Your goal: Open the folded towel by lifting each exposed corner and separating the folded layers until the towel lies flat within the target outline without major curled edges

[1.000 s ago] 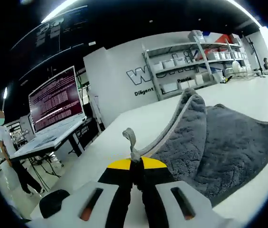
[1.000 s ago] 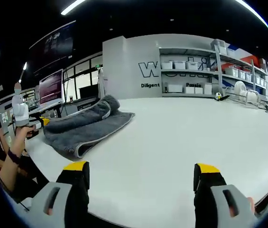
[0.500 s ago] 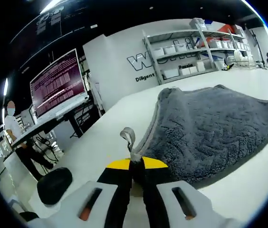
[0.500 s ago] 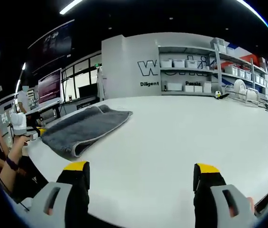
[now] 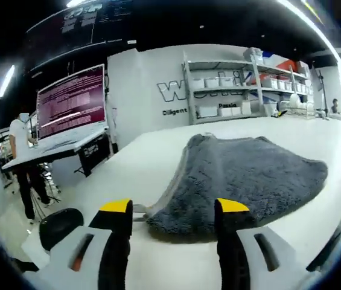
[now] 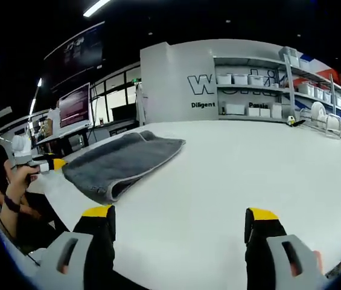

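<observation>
I find the grey towel lying on the white table, folded, with its pale-trimmed edge facing my left gripper. That gripper's jaws stand apart and hold nothing; the towel's near corner sits just ahead of them, roughly between the two yellow tips. From the right gripper view, the towel rests toward the table's far left side, well apart from my right gripper, whose jaws are likewise spread wide over bare table and hold nothing. Beside the towel's left end I see the left gripper held in a hand. Behind the towel stand wall shelves and a lit monitor.
</observation>
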A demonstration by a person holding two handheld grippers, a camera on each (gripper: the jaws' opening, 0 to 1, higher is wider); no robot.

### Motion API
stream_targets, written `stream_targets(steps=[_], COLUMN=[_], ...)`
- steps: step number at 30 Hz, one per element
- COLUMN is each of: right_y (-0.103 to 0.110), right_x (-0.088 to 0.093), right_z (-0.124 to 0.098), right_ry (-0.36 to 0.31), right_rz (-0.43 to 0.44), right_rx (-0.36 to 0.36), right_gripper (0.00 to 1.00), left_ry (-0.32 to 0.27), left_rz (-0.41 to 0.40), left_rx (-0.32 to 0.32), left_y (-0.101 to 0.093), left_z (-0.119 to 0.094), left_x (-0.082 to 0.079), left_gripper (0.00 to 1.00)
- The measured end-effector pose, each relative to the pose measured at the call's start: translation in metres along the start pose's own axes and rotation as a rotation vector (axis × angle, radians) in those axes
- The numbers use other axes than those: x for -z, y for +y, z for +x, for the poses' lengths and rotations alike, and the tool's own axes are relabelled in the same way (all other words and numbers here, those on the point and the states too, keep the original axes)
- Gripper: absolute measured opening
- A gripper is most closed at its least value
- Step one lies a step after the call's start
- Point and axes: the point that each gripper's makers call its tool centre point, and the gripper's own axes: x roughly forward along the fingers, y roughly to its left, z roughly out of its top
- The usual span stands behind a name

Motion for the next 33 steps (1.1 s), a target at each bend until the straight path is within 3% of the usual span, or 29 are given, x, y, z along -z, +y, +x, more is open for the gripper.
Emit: stream_targets(steps=[1,4,9,17,25,33], right_y=[0.011,0.036,0.071,0.107,0.128,0.114], right_x=[0.0,0.001,0.004,0.006,0.011,0.009], right_z=[0.005,0.016,0.03,0.048,0.06,0.056], right_ry=[0.007,0.017,0.04,0.064,0.088,0.077], right_rz=[-0.017,-0.049,-0.091,-0.153,-0.215,-0.263], right_rx=[-0.037,-0.113,-0.208,-0.292,-0.364,-0.347], right_gripper=[0.86,0.82,0.78,0.72,0.51,0.08], left_ry=[-0.005,-0.022,-0.022,0.047,0.098,0.073], left_rz=[-0.008,-0.032,-0.016,-0.02,-0.031,-0.04], left_rx=[0.069,0.148,0.175,0.162,0.172,0.173], left_y=[-0.013,-0.03,-0.038,-0.027,-0.024,-0.02], left_z=[-0.001,-0.007,-0.015,-0.021,-0.022,-0.022], left_x=[-0.001,-0.004,-0.005,0.008,0.026,0.022], left_gripper=[0.69,0.74,0.87,1.0,0.99,0.99])
